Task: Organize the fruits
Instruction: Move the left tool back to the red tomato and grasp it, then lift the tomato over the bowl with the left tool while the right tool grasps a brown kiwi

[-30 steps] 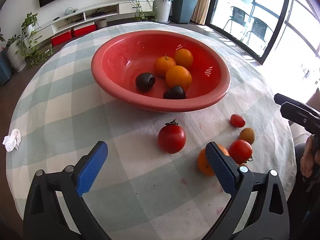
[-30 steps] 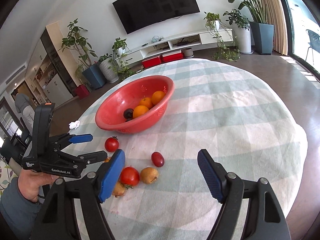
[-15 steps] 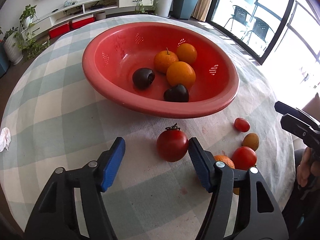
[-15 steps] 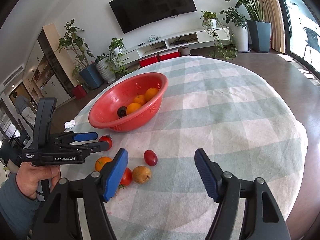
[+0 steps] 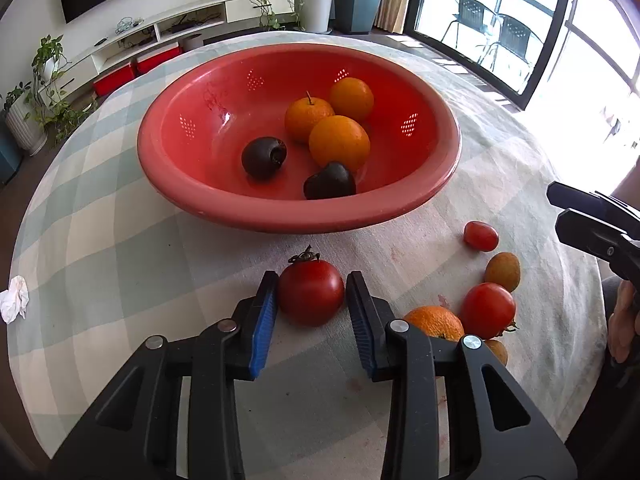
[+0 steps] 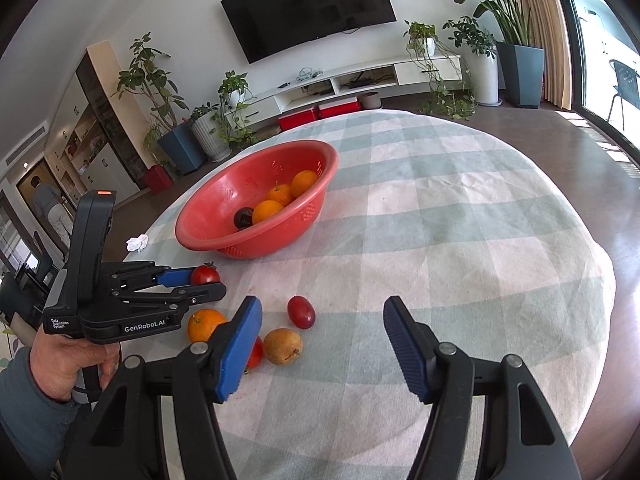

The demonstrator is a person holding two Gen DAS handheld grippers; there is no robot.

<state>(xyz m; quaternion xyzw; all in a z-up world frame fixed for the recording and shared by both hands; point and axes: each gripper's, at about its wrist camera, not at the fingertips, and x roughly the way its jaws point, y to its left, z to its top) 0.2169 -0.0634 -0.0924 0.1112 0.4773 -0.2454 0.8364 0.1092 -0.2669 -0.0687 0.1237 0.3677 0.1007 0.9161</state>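
Observation:
A red tomato [image 5: 311,298] with a green stem sits on the checked cloth in front of the red bowl [image 5: 280,220]. My left gripper [image 5: 313,278] is closing on it, and both blue pads touch its sides. The bowl holds three oranges [image 5: 339,143] and two dark fruits [image 5: 264,158]. To the right lie a small oval tomato [image 5: 481,236], a brown fruit [image 5: 502,271], another tomato [image 5: 488,310] and an orange [image 5: 434,322]. My right gripper [image 6: 323,305] hovers over the cloth near these, its jaws closing slowly with nothing between them.
A crumpled white tissue [image 5: 14,298] lies near the table's left edge. The round table drops off close behind the loose fruits on the right. A person [image 6: 50,208] stands far back in the room at the left of the right wrist view.
My left gripper's jaws went from wide apart to closed against the tomato's sides. The bowl looms larger in the left wrist view. The right gripper's jaws narrowed a little.

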